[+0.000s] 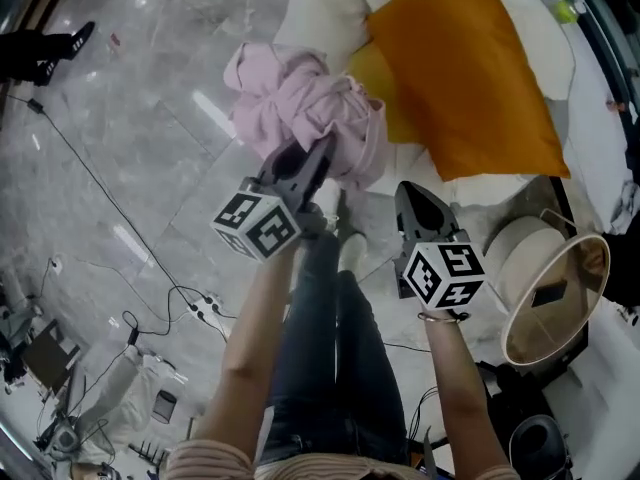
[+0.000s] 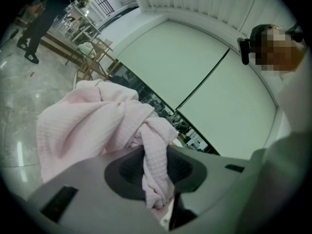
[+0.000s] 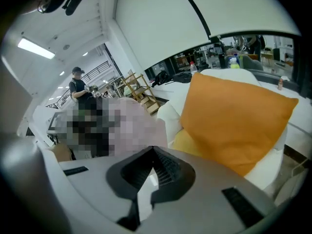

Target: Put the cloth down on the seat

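Bright, even indoor light. Glare streaks the polished floor (image 1: pixel 150 168) at the head view's left; a ceiling strip light (image 3: pixel 36 48) glows upper left in the right gripper view. Every view bends and darkens toward its edges; the cloth (image 2: pixel 87 126) near the lens looks soft.

- I am in a big open hall with one corner dressed as a living room (a studio or test space rather than a home).
- The polished marble floor (image 1: pixel 150 128) has black cables (image 1: pixel 95 183) trailing across it to a power strip (image 1: pixel 205 311).
- A white sofa (image 1: pixel 540 38) carries an orange cushion (image 1: pixel 465 68) against its back edge, and a round drum (image 1: pixel 555 298) sits on the floor near it.
- Farther off are stacked wooden frames (image 2: pixel 95 57), a tall white wall panel (image 2: pixel 195 67) and a ceiling strip light (image 3: pixel 35 48).
- A person (image 3: pixel 79 84) stands among the desks.
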